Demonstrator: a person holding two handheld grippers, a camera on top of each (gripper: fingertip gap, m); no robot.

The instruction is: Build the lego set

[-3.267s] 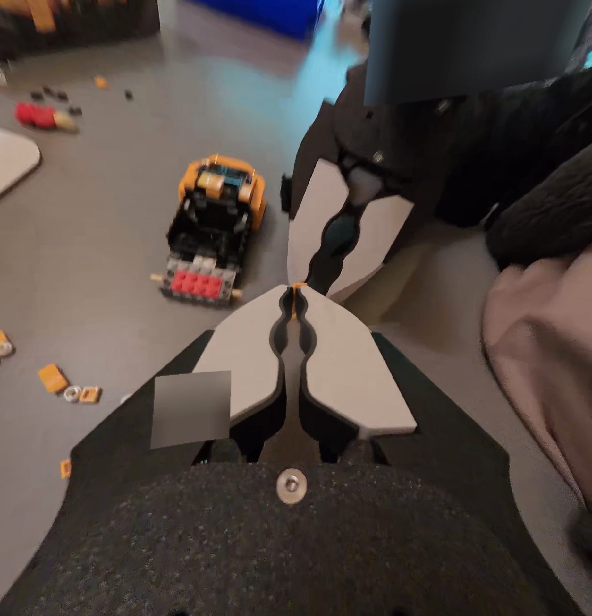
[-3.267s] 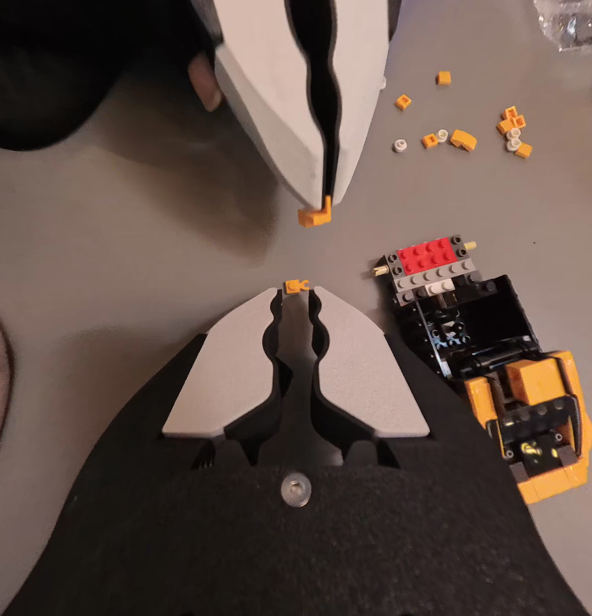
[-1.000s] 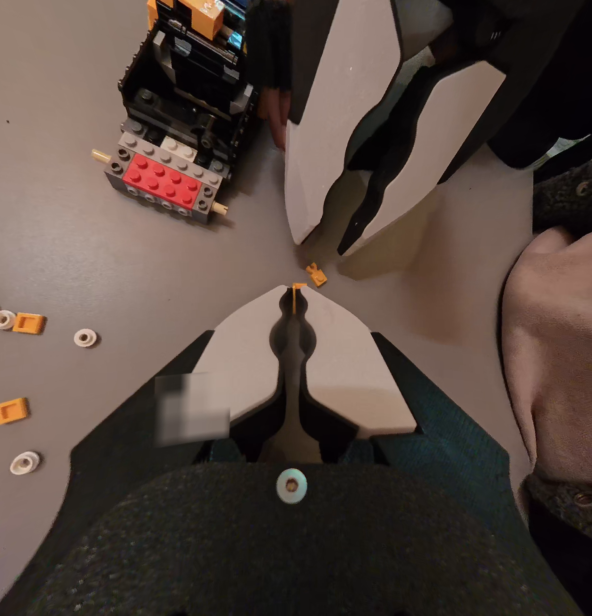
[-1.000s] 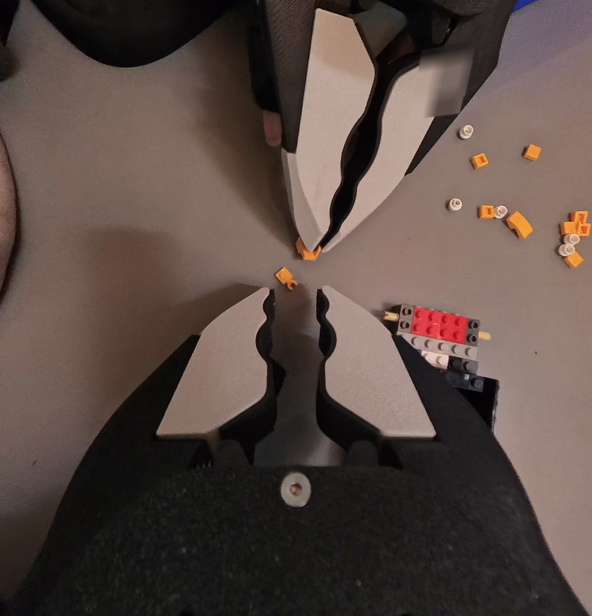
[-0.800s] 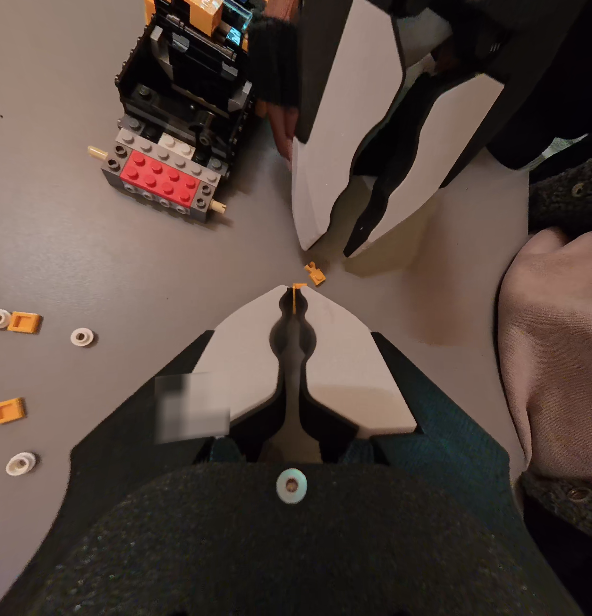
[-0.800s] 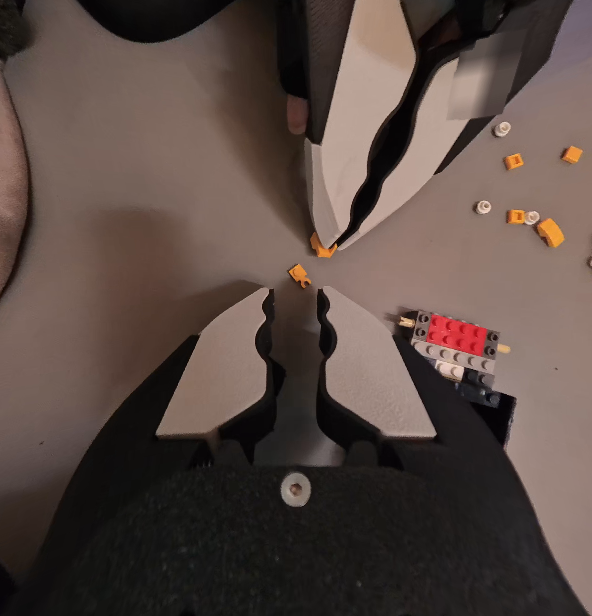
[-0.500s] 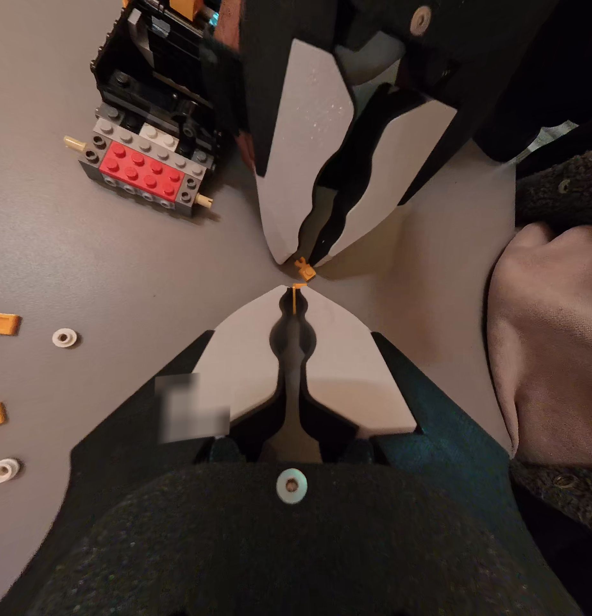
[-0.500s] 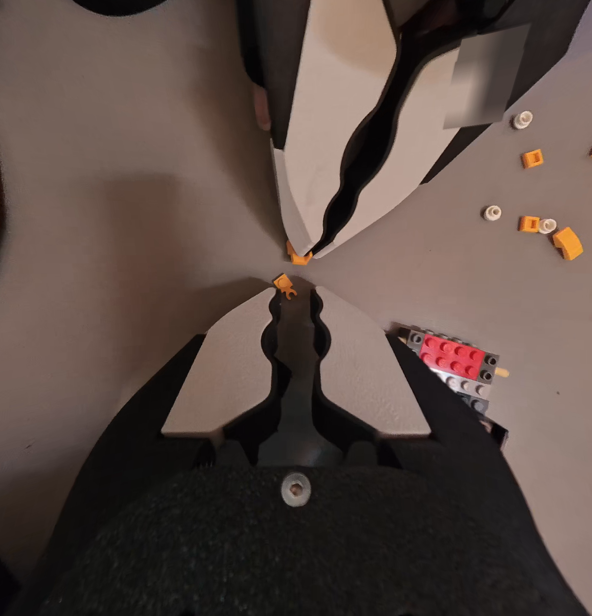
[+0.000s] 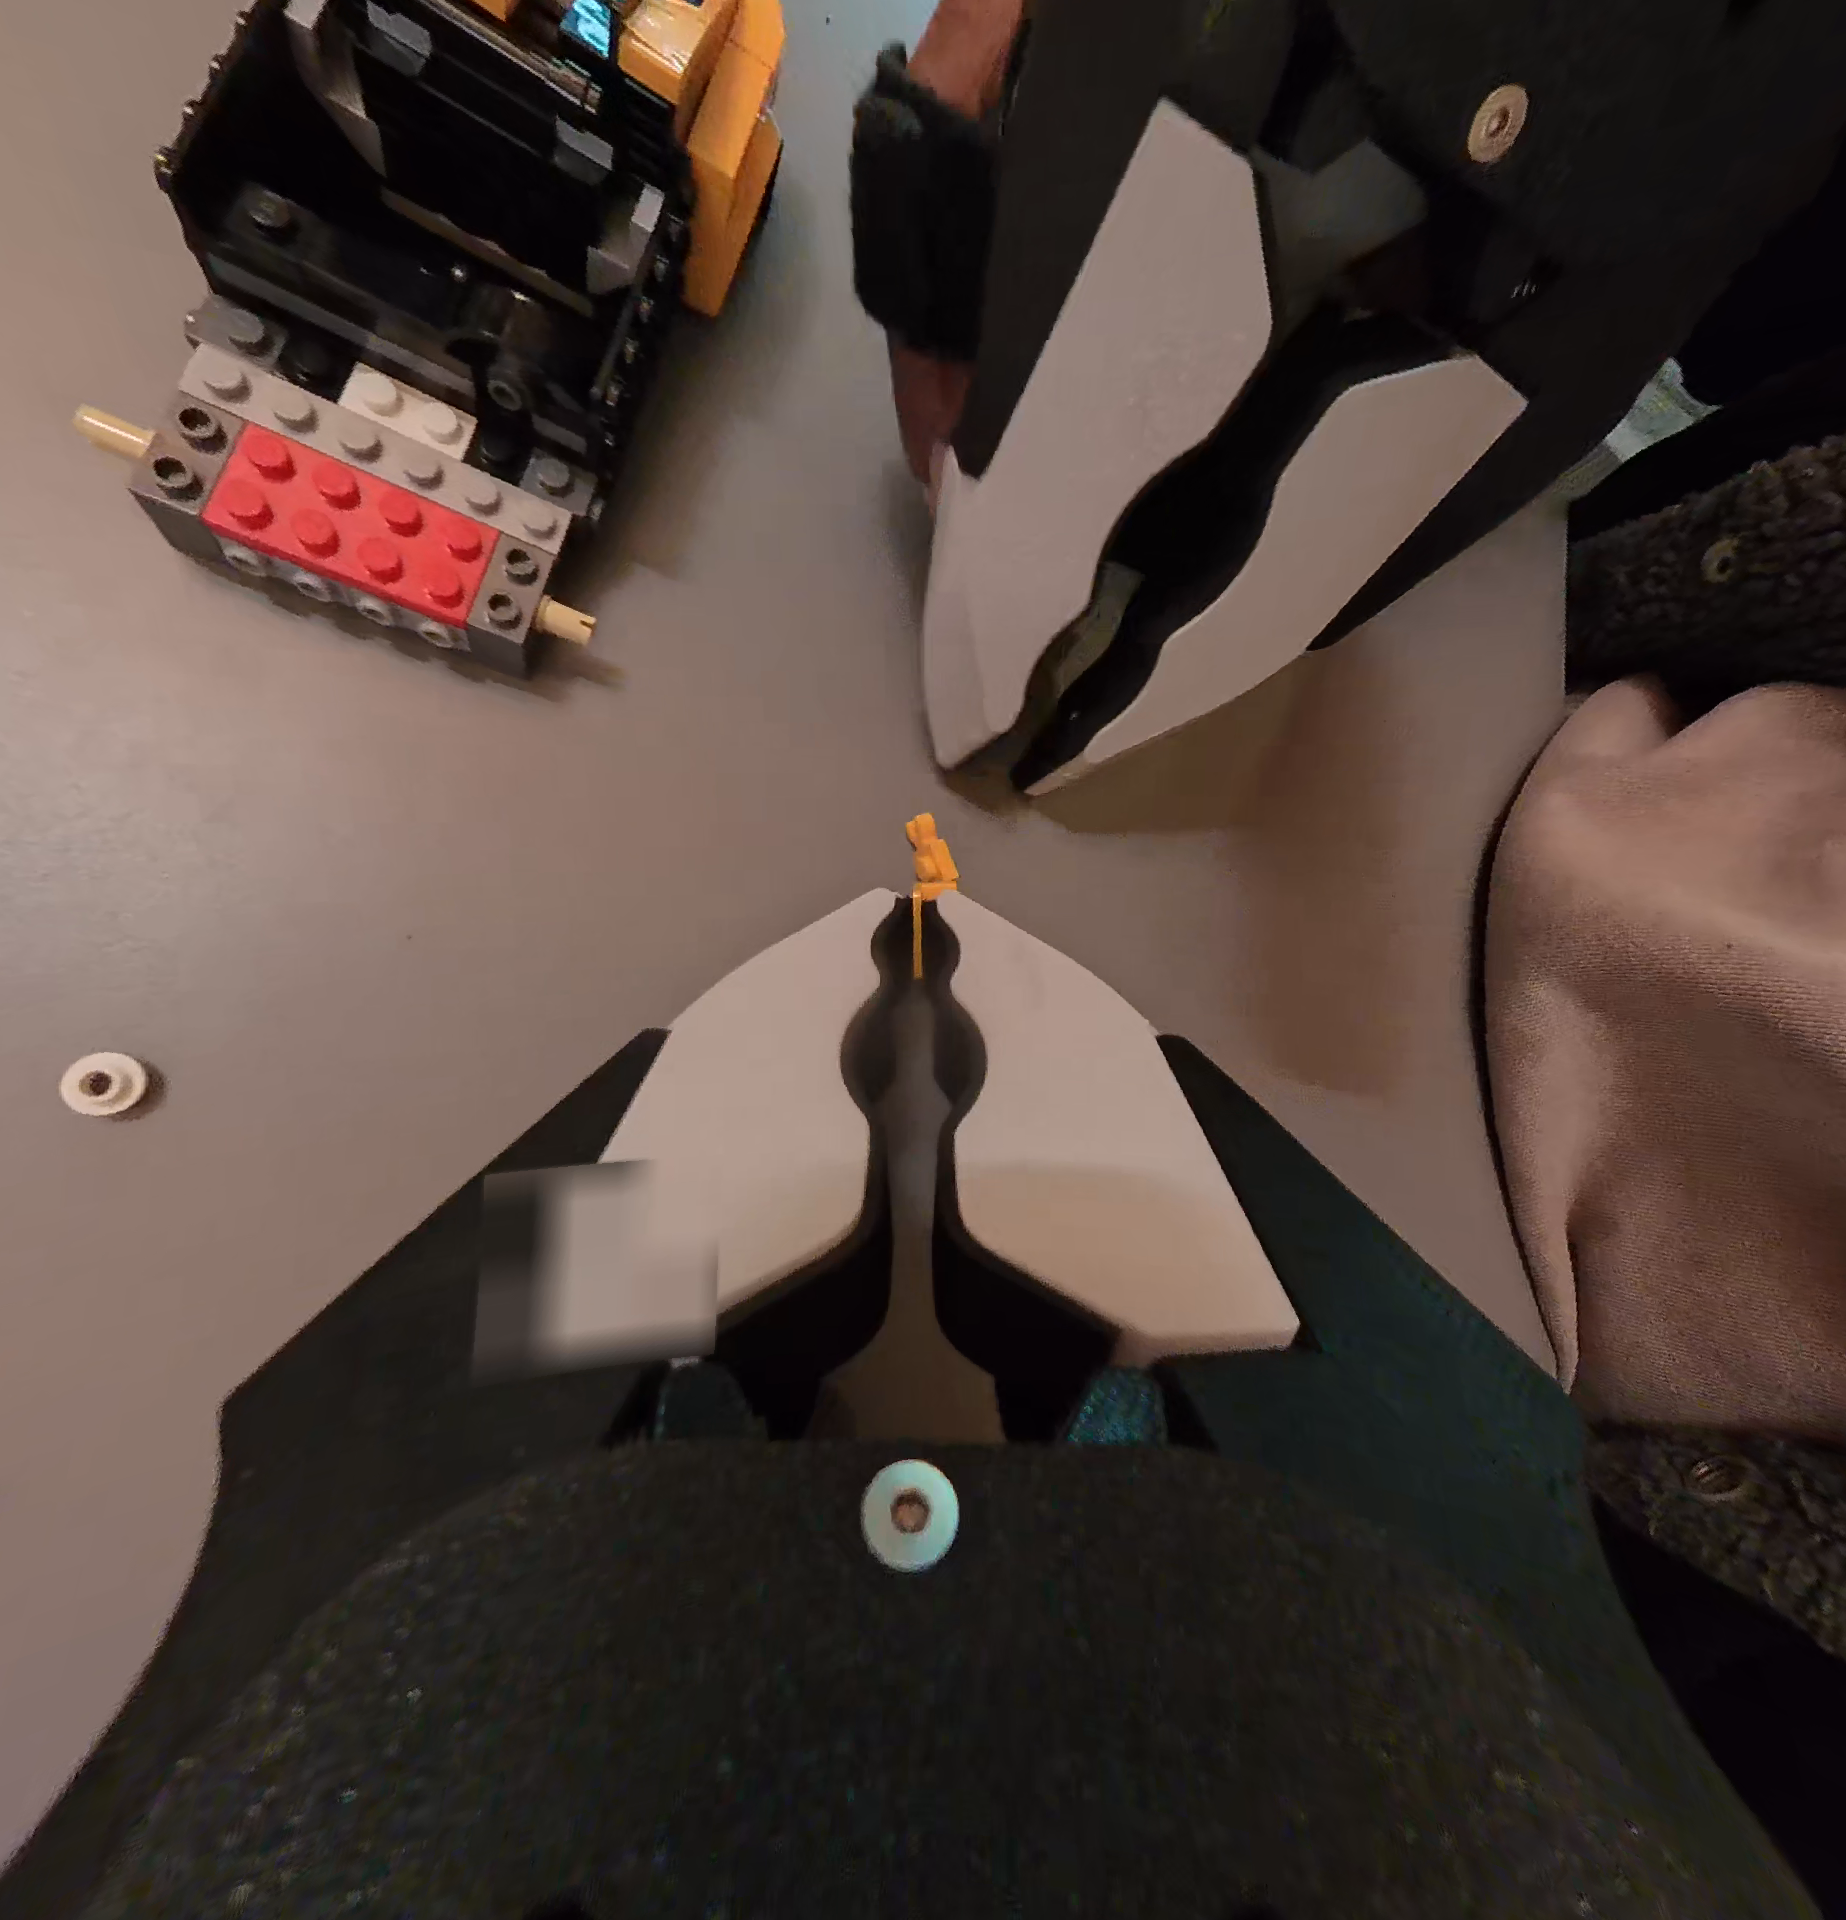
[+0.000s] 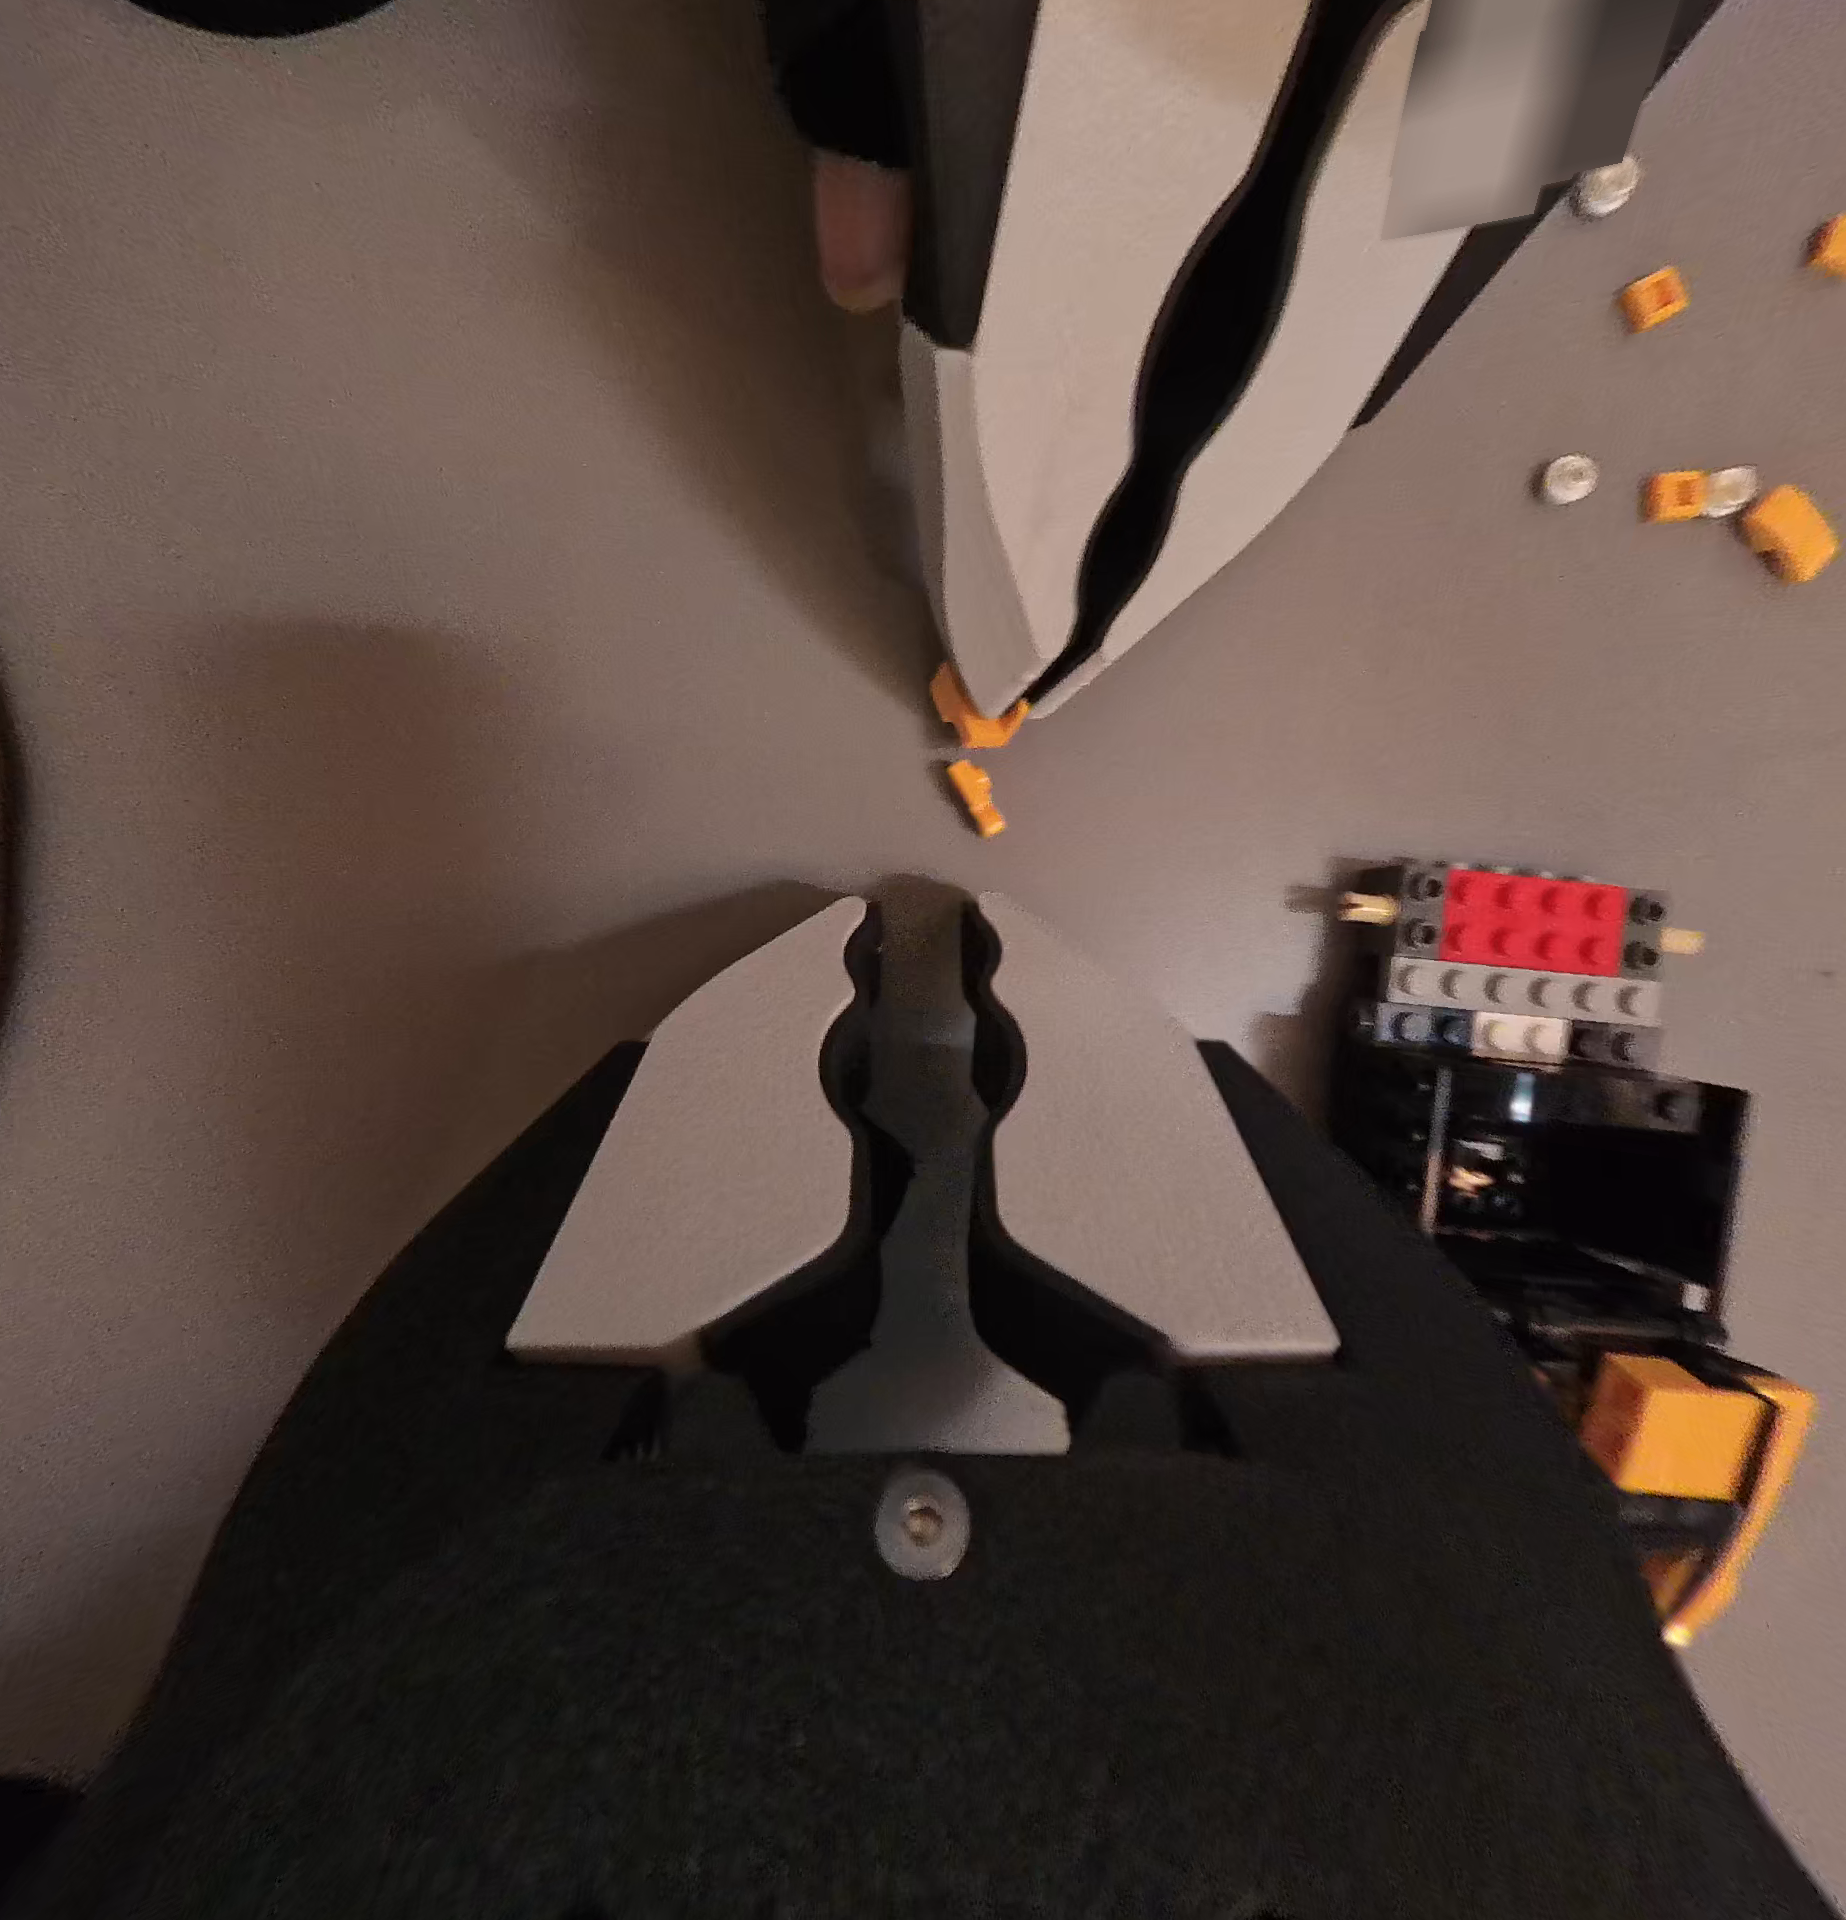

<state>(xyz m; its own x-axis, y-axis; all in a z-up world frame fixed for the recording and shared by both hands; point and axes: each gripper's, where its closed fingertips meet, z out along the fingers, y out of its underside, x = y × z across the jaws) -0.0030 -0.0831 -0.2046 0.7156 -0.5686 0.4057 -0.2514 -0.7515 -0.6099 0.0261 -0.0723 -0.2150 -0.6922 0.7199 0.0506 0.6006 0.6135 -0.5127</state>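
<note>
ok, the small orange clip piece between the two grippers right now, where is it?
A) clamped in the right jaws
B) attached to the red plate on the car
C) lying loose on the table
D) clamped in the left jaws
C: in the right wrist view the small orange clip piece lies on the grey table, ahead of the open right gripper; the left gripper pinches a different orange bracket.

Quick count: two grippers, left (image 9: 917, 902) and right (image 10: 921, 902). One half-built lego truck (image 10: 1521, 1049) at 3 o'clock. Two tiny orange pieces (image 10: 976, 717) dead centre. Up around 1–2 o'clock, four loose orange bricks (image 10: 1788, 532) and three white round studs (image 10: 1569, 479).
</note>
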